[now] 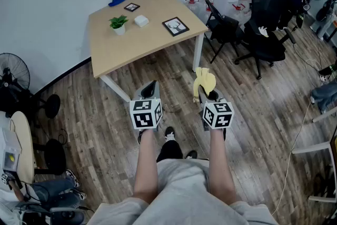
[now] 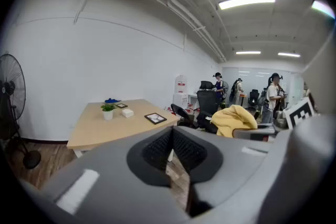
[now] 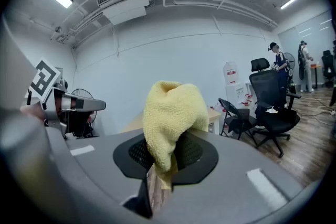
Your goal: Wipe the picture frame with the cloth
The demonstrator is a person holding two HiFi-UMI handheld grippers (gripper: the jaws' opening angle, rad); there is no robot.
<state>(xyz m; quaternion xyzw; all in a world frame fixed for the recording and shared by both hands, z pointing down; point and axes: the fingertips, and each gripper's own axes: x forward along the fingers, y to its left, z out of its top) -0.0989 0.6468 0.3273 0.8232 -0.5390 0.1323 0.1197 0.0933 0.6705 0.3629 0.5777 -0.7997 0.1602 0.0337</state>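
While the person stands on the wooden floor well short of the table (image 1: 137,47), the right gripper (image 1: 210,96) is clamped on a yellow cloth (image 1: 204,81), which bunches above the jaws and flops over them in a soft lump. The left gripper (image 1: 150,88) has its jaws pressed together with nothing between them. Both are held out in front, apart from each other, pointing towards the table.

The picture frame (image 1: 176,26) lies on the table's right side, close to the near right corner. A smaller frame (image 1: 131,7) sits at the far side beside a blue thing (image 1: 118,1), and I can't say which one is meant. Between them are a small potted plant (image 1: 118,23) and a white box (image 1: 141,20). With the cloth this far off, I'd judge the wiping hasn't started.

The cloth looks light, limp and fluffy. Held by one bunched part, it should drape and drag across a surface easily. The frame looks thin, stiff and light, likely with a glazed face, so I'd expect it to skid on the smooth top under a wipe. Best to pin it by a border or corner with the empty gripper, off the glass, and press gently
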